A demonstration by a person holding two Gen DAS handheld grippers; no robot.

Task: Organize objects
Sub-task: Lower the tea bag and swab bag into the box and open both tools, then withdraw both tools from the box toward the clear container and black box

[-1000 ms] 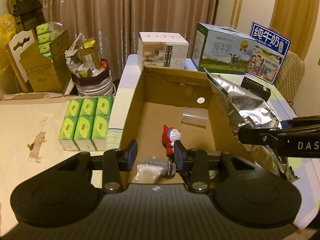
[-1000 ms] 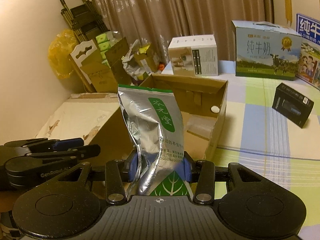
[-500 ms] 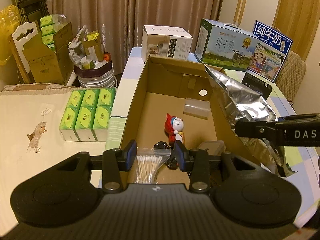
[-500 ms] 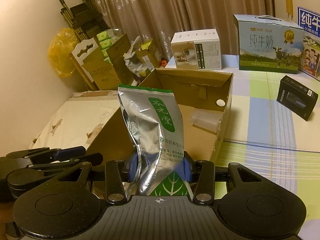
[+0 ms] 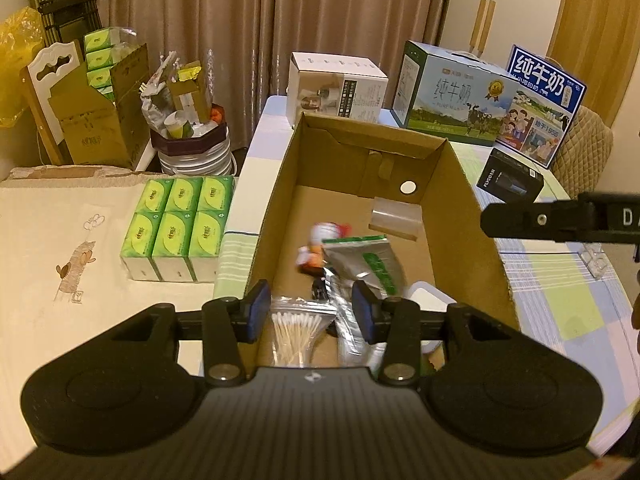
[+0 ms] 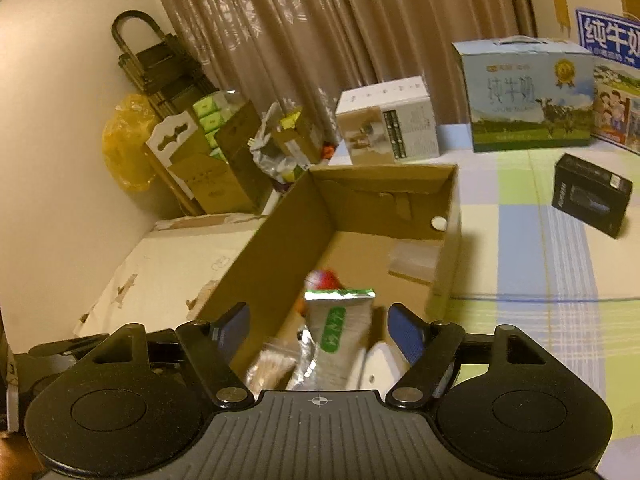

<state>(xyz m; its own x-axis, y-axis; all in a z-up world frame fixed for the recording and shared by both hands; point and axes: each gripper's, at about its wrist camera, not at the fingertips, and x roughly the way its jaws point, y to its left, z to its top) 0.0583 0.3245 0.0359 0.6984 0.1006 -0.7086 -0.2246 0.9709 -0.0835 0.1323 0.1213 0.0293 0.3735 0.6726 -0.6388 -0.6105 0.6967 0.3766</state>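
An open cardboard box (image 5: 456, 216) (image 6: 280, 256) stands on the checked table. A silver pouch with a green label (image 5: 368, 268) (image 6: 336, 332) lies inside it, blurred, partly over a red and white toy (image 5: 320, 244) (image 6: 320, 280). My right gripper (image 6: 320, 320) hovers above the pouch with its jaws opening wide and touching nothing; its side also shows from the left wrist (image 5: 560, 220). My left gripper (image 5: 310, 304) hangs over the box's near end, jaws opening. A clear bag of cotton swabs (image 5: 298, 332) (image 6: 268, 368) sits between them, narrower than the gap.
A white container (image 5: 424, 296) lies in the box's near right corner. Green tissue packs (image 5: 176, 224) sit left of the box, a black carton (image 6: 592, 196) to its right. Milk cartons (image 5: 456, 96) and a white box (image 5: 340, 88) line the far edge.
The silver pouch left the right gripper's jaws and dropped into the box as they spread. The left jaws widened around the cotton swab bag. The toy shifted.
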